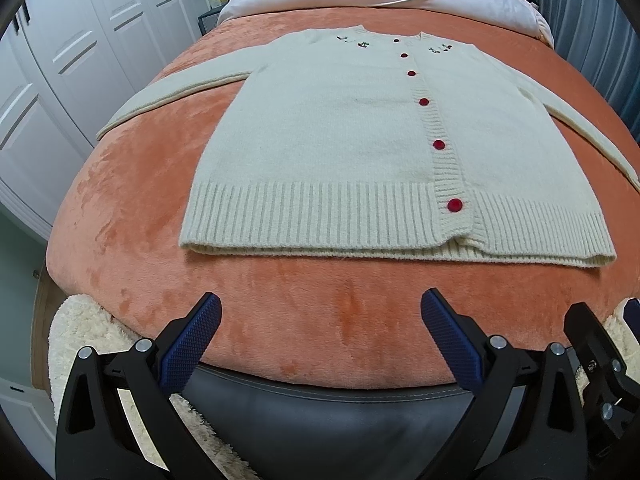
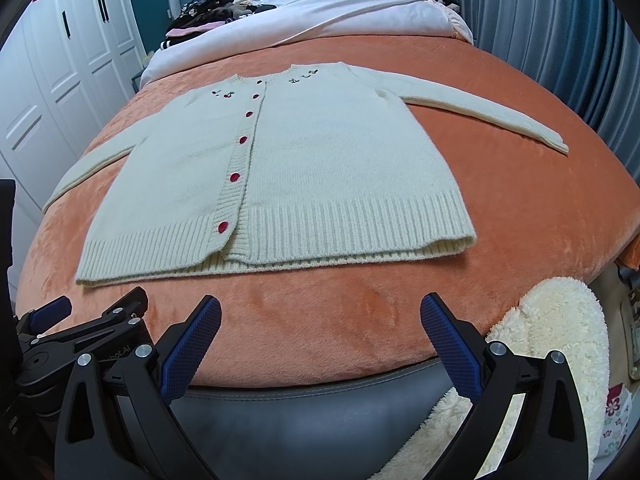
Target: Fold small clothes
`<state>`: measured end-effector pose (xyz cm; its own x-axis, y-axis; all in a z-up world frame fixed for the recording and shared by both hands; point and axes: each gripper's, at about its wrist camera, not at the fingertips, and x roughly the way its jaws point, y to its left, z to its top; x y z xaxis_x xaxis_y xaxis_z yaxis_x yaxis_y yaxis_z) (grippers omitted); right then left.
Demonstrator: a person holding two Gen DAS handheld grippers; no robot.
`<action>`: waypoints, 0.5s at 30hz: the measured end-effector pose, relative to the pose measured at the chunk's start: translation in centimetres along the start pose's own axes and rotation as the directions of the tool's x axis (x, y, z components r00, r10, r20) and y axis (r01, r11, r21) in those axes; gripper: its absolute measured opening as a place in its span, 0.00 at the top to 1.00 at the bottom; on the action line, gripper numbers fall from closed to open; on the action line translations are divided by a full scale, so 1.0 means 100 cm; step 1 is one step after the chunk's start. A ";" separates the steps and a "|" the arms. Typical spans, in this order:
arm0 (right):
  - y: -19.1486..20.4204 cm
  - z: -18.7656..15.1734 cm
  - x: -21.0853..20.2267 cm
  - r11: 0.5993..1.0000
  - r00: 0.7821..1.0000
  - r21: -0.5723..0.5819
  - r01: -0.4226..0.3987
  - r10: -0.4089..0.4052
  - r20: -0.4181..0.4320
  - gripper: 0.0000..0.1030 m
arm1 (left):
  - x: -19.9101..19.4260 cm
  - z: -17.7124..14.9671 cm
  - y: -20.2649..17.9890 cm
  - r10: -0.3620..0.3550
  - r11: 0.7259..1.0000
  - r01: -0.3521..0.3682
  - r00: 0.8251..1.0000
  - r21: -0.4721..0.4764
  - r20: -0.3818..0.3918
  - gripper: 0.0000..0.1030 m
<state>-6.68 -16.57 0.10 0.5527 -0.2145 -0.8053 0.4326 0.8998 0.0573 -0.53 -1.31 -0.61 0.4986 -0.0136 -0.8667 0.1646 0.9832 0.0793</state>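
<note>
The bed [image 1: 120, 208] fills nearly all I see, covered in an orange plush blanket [image 2: 520, 216] with a white duvet [image 2: 320, 20] bunched at the far end, where a heap of dark clothes [image 2: 208, 8] sits near the headboard. White wardrobe doors [image 1: 60, 60] stand along the left side, and blue curtains [image 2: 560, 40] hang on the right. At the near edge a dark padded footboard [image 1: 320, 412] runs across, with a fluffy cream rug [image 2: 560, 320] showing below it.

The cream cardigan [image 1: 340, 132] lies flat on the blanket, face up and buttoned, neckline toward the far end and ribbed hem toward me. Both sleeves are spread out to the sides; the one on my right [image 2: 488, 116] reaches well out toward the curtains. A row of red buttons [image 1: 455, 205] runs down the placket, and small embroidered sprigs [image 2: 302, 76] sit by the collar.

My left tongs [image 1: 320, 332] hang over the near edge of the bed, fingers wide apart, holding nothing, short of the hem. My right tongs [image 2: 320, 332] are just beside them, likewise spread wide and empty, clear of the cardigan
</note>
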 end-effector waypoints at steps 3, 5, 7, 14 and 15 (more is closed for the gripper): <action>-0.012 0.004 0.010 0.999 1.000 0.032 -0.023 0.024 -0.019 0.05 | 0.007 0.005 0.016 -0.083 0.993 0.081 0.996 -0.086 -0.020 0.05; -0.033 0.013 0.019 0.997 0.999 0.078 -0.024 0.026 -0.022 0.05 | 0.012 0.012 0.035 -0.128 0.978 0.124 0.992 -0.166 -0.016 0.05; -0.072 0.032 0.030 0.987 1.000 0.159 -0.001 0.002 -0.008 0.05 | 0.019 0.023 0.058 -0.130 0.963 0.126 0.991 -0.238 -0.002 0.05; -0.257 0.136 0.096 0.857 0.998 0.515 0.008 -0.040 0.051 0.05 | 0.048 0.078 0.145 -0.046 0.890 0.067 0.997 -0.451 0.057 0.05; -0.285 0.150 0.109 0.820 0.997 0.572 0.014 -0.054 0.054 0.05 | 0.053 0.088 0.156 -0.032 0.874 0.059 0.997 -0.483 0.063 0.05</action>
<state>-2.29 -50.30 -1.43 0.5660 -0.2831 -0.7743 0.7700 0.5172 0.3737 12.12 12.40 0.39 0.5458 -0.0565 -0.8360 -0.2383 0.9461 -0.2195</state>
